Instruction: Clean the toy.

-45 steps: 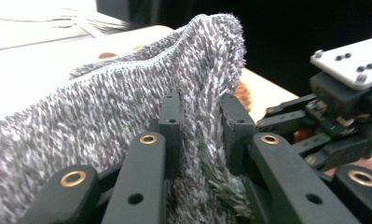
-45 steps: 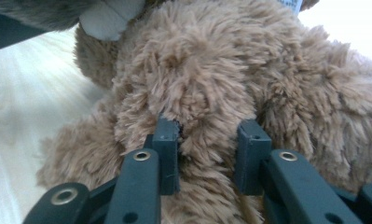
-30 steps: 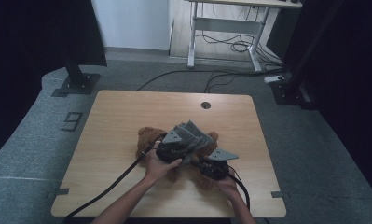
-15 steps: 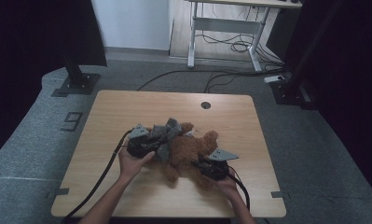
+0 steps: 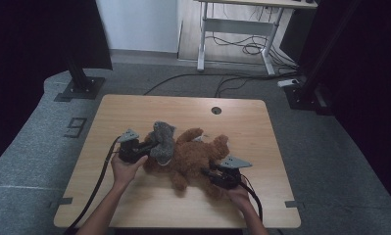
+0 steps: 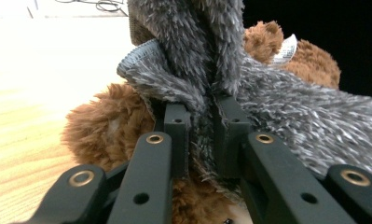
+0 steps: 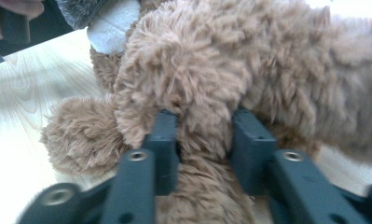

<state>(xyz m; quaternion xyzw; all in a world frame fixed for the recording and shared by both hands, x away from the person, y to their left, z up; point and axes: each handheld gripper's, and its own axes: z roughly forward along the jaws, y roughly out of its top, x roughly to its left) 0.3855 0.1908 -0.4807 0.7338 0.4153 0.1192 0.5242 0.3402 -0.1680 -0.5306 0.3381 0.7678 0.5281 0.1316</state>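
Note:
A brown teddy bear [image 5: 193, 156] lies on the wooden table [image 5: 134, 107], its head toward the left. A grey fuzzy garment [image 5: 163, 139] is bunched over the head end. My left gripper [image 5: 153, 146] is shut on a fold of this grey cloth [image 6: 291, 107], the cloth pinched between the jaws of the left gripper [image 6: 203, 105], with brown fur [image 6: 104, 126] beneath. My right gripper [image 5: 208, 171] holds a limb of the bear [image 7: 211, 60] at the lower right. The right gripper [image 7: 204, 121] has just been opening its jaws, and the fur still bulges between the pads.
A round cable hole [image 5: 216, 110] sits near the table's far edge. Black cables [image 5: 97, 181] trail from both grippers toward the near edge. Black stands [image 5: 80, 83] and a desk frame [image 5: 232, 29] stand on the grey floor beyond. Bare wood lies left and far of the bear.
My left gripper has moved to the left with the grey garment, dragging it from the bear's middle to its head end. The right hand has stayed put.

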